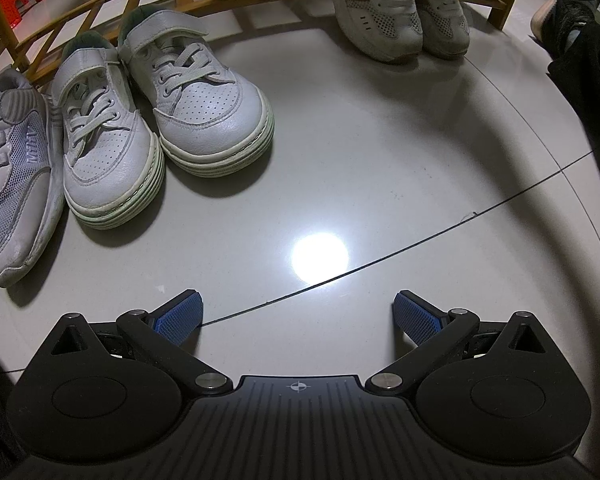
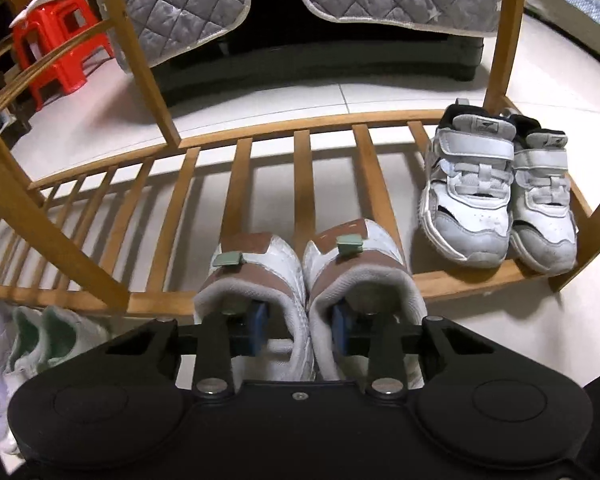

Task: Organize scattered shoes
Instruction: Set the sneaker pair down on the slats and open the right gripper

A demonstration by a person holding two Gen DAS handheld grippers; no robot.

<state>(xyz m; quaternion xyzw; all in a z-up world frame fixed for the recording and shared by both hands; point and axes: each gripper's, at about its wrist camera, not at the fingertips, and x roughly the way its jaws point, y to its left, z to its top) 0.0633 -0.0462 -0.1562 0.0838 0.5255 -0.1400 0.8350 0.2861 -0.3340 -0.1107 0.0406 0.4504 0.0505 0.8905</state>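
Handling: the pair of brown-trimmed shoes (image 2: pixel 308 280) is judged to be light and soft at the padded collars, so the walls can be squeezed together without damage. The soles are probably stiffer.
Where to hold: the two inner walls, side by side, are judged a good place, because both shoes can be carried in one grip.
Right gripper (image 2: pixel 302 330): one blue pad is seen inside each shoe opening, and the two touching inner walls are pinched between them. The jaws are narrow and closed on the pair.
Left gripper (image 1: pixel 298 314): the jaws are wide and nothing is held; only bare floor (image 1: pixel 380 160) is seen between the pads.
Look of the pair: white uppers, brown panels at the heel, a small green tab on each, grey padded lining. In the left view mesh sides and a strap are seen.
Place of the pair: at the near edge of the wooden rack (image 2: pixel 300 168), on its lowest slatted shelf, heels toward the gripper. Whether the soles rest fully on the slats cannot be told.
Neighbours: a pair of white and grey strap shoes (image 2: pixel 500 196) stands at the right end of the shelf. On the floor to the left, a white pair with green soles (image 1: pixel 160 112) and a grey mesh shoe (image 1: pixel 12 168) are not yet on the rack.
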